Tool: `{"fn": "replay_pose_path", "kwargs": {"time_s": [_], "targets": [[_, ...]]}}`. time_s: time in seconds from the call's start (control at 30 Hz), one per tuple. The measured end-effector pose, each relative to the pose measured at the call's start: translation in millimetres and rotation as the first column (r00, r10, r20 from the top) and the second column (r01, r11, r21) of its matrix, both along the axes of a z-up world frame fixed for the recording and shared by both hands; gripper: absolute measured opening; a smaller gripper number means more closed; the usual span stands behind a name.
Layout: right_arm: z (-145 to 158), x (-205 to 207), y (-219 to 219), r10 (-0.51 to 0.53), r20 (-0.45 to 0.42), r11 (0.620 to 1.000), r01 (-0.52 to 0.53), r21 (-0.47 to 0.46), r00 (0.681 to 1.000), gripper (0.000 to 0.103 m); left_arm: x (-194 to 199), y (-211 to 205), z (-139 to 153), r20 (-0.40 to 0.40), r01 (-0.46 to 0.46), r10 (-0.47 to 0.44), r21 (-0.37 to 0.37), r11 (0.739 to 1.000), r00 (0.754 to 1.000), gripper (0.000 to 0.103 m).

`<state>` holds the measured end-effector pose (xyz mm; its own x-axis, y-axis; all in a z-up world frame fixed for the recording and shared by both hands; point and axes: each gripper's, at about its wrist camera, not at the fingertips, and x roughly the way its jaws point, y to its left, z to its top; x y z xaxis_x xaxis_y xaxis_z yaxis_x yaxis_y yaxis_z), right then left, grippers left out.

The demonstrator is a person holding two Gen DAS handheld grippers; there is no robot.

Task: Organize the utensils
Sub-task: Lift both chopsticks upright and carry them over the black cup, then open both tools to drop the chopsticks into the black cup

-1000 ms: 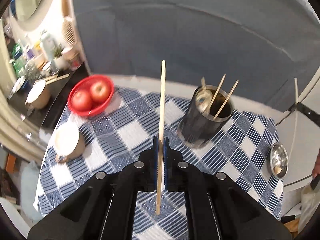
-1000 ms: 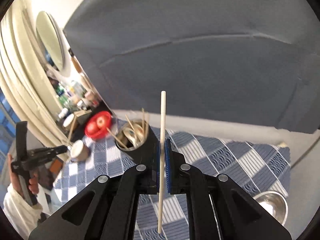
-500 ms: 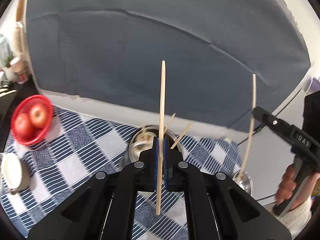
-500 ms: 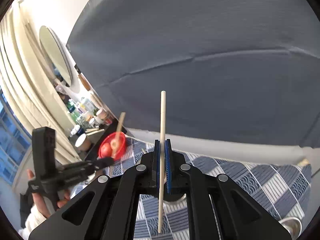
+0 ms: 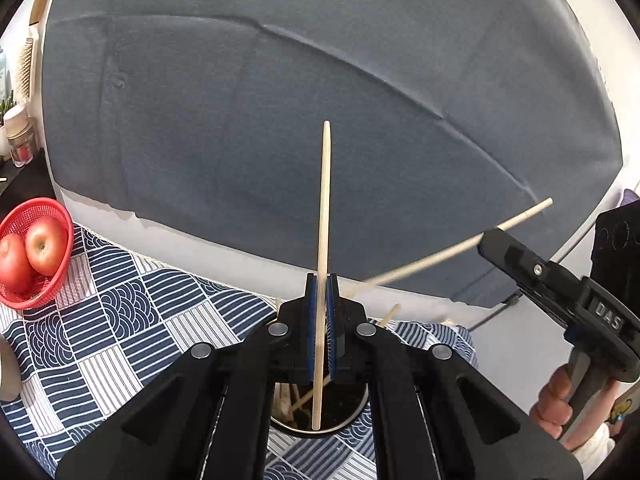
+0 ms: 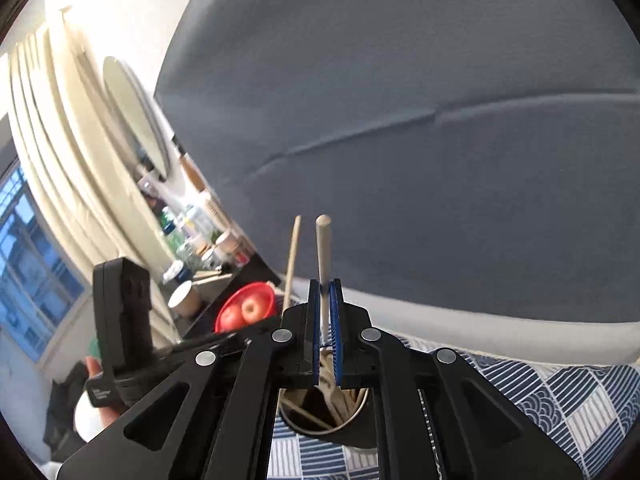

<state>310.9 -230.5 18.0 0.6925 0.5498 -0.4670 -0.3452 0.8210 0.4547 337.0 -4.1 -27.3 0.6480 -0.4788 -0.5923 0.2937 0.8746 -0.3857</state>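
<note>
Pale wooden chopstick (image 5: 322, 248) clenched upright in left tool (image 5: 322, 320), thicker round-tipped stick (image 6: 323, 256) between right tool (image 6: 326, 320) pads, grip unclear

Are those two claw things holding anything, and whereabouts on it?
Yes, one chopstick each. The left gripper pinches its chopstick low down; the right gripper grips its chopstick partway along.

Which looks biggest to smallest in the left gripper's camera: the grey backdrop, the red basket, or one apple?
1. Grey backdrop, filling most of the view.
2. Red basket, cut off by the picture's left edge.
3. Apple, sitting inside the basket, so clearly smaller.
</note>
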Motion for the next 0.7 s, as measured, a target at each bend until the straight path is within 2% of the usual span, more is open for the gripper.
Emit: {"fn": "replay_pose_path", "kwargs": {"time_s": [0.13,0.2,0.27,0.43,0.5,0.6,0.67,0.7], "targets": [[-1.7,-9.9,1.2,0.024,0.015,1.000,-0.024,-0.006,1.000,0.005,-9.2,-2.9,-4.9,0.073,-0.024,0.021,0.040,0.999,0.997,0.005],[-2.8,-13.8,2.5,0.032,0.018,0.999,-0.031,-0.034,0.999,0.005,-14.1,-2.7,-7.3,0.091,-0.015,0.013,0.023,1.000,0.996,0.005],[-7.4,-15.8,7.3,0.038,0.008,0.997,-0.038,-0.067,0.999,0.005,-14.7,-0.2,-13.9,0.081,-0.007,0.008,-0.008,1.000,0.997,0.005],[-20.4,-26.3,17.3,0.048,-0.017,0.986,-0.051,-0.160,0.999,0.008,-23.5,-0.4,-18.8,0.075,-0.010,0.009,0.016,1.000,0.997,0.005],[-23.0,-31.7,21.3,0.033,-0.013,0.974,-0.036,-0.224,0.999,0.009,-28.0,0.7,-18.3,0.076,-0.010,0.008,0.028,1.000,0.997,0.005],[-23.7,-38.2,21.6,0.022,-0.014,0.969,-0.025,-0.245,1.000,0.009,-40.6,2.4,-15.2,0.084,-0.004,0.000,0.048,0.999,0.996,0.005],[-22.5,-43.9,18.1,0.004,-0.014,0.971,-0.007,-0.240,1.000,0.014,-47.9,1.3,-13.3,0.087,0.009,-0.015,0.068,0.998,0.996,0.005],[-22.7,-43.5,19.6,-0.002,-0.016,0.971,-0.002,-0.239,1.000,0.022,-51.9,1.6,-12.1,0.097,0.007,-0.015,0.081,0.997,0.995,0.005]]}}
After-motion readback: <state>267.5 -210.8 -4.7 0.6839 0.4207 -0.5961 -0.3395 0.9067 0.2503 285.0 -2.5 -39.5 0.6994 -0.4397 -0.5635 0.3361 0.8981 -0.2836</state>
